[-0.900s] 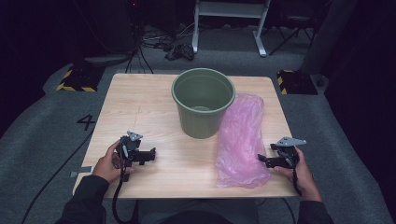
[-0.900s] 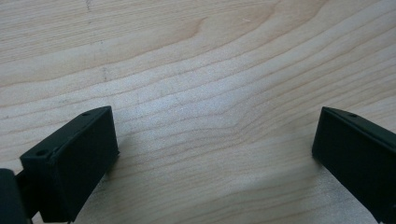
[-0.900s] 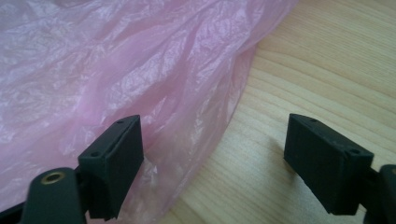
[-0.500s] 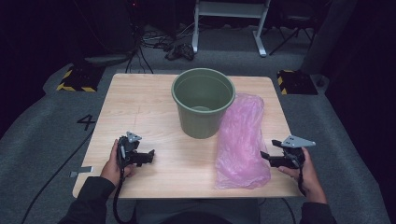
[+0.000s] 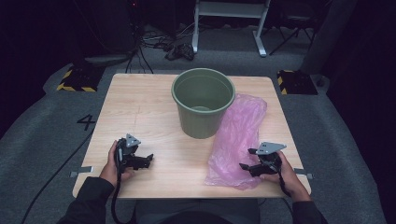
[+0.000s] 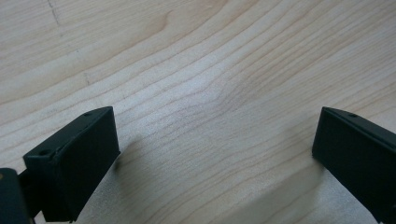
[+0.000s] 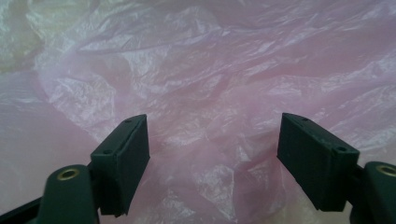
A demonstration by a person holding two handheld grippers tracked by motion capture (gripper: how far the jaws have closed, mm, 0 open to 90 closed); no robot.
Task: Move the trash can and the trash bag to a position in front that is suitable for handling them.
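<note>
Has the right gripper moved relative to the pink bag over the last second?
Yes. In the high view the right gripper has crept left over the near edge of the pink bag, jaws open, while the green bucket stays put.

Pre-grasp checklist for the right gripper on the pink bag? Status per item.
1. Right gripper open: ok, jaws stand wide apart.
2. Aimed at the pink plastic bag: ok, crumpled film lies between and beyond the jaws.
3. Film already between the jaws enough to pinch: cannot tell, contact is not clear.
4. Left gripper free: ok, open over bare wooden table, holding nothing.
5. Green bucket upright and ready: ok, it stands beside the bag with its mouth open.
</note>
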